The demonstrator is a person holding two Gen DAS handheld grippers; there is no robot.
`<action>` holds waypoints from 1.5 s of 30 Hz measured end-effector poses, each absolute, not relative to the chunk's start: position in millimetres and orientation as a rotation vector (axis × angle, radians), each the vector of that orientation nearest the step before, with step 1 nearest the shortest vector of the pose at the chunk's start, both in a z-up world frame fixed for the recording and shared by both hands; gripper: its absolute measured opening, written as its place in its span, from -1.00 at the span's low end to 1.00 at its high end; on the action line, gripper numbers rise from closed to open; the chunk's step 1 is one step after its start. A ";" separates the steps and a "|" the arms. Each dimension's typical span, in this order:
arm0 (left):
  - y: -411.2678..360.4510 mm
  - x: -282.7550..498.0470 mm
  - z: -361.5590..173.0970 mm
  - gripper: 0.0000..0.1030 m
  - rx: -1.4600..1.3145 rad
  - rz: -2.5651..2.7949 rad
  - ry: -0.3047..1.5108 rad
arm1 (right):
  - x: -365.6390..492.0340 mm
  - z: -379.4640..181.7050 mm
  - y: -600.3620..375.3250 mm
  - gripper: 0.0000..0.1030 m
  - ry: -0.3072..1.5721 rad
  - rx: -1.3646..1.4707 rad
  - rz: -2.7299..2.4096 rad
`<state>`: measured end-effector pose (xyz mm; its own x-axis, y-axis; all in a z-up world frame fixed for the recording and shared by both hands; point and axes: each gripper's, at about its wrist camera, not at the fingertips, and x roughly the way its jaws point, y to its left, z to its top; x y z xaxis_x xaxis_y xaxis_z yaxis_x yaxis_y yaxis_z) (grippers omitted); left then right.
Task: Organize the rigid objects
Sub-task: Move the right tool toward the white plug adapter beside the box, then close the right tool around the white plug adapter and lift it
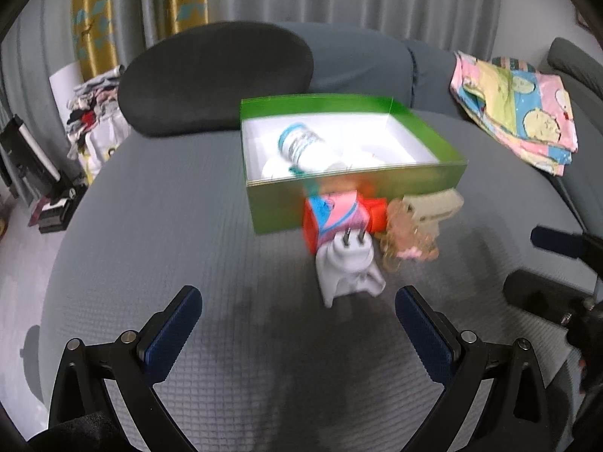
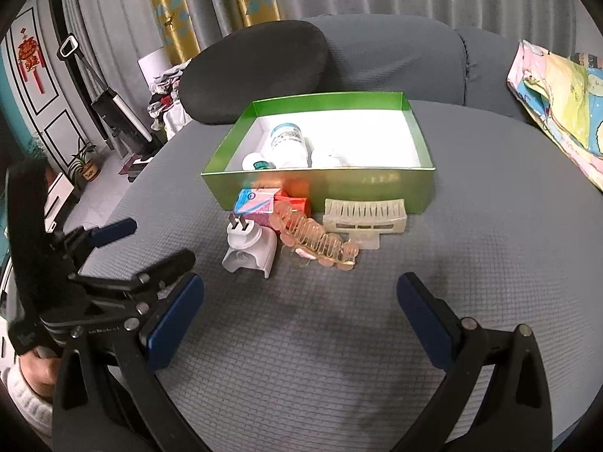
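A green box (image 2: 324,188) with a white inside stands on the grey sofa seat (image 2: 301,339) and holds a white bottle (image 2: 287,145) and small white items. In front of it lie a white plug adapter (image 2: 248,250), a pink and blue carton (image 2: 254,202), a red carton (image 2: 294,203), an amber hair claw (image 2: 314,239) and a cream clip (image 2: 365,216). My right gripper (image 2: 299,310) is open and empty, short of the hair claw. My left gripper (image 1: 297,320) is open and empty just short of the plug adapter (image 1: 348,267); it also shows in the right wrist view (image 2: 150,243).
A dark cushion (image 2: 256,71) leans on the sofa back behind the box (image 1: 354,173). A colourful folded cloth (image 2: 561,105) lies at the right. Clothes, a white board and a floor plant (image 2: 84,162) stand left of the sofa.
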<state>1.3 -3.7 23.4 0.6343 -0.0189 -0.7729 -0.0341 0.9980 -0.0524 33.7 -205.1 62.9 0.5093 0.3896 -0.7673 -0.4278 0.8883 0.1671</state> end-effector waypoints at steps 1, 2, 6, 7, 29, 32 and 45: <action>-3.1 0.7 18.1 0.98 -0.065 0.007 0.896 | 34.5 61.0 -203.9 0.98 0.918 -0.044 0.496; -3.0 0.3 15.5 0.98 -0.066 0.004 0.905 | 35.2 59.0 -202.3 0.98 0.924 -0.043 0.500; -2.5 0.2 3.1 0.98 -0.074 -0.002 0.934 | 39.0 52.4 -197.5 0.98 0.946 -0.035 0.511; -2.0 0.8 0.4 0.98 -0.081 -0.007 0.941 | 40.3 50.4 -196.6 0.98 0.953 -0.030 0.514; -1.8 30.7 -32.4 0.98 -0.133 -0.129 0.998 | 81.6 -15.5 -150.3 0.93 1.122 0.061 0.622; -1.4 34.9 -34.1 0.98 -0.143 -0.143 0.995 | 85.4 -20.9 -146.4 0.84 1.135 0.074 0.639; -3.6 53.7 -37.9 0.71 -0.175 -0.210 0.980 | 95.3 -30.1 -143.7 0.68 1.143 0.103 0.624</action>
<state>53.7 -3.6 -37.9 0.5394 -0.2546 -0.8026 0.0973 0.9656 -0.2410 95.3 -143.7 -30.1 0.2657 0.5120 -0.8169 -0.4097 0.8270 0.3850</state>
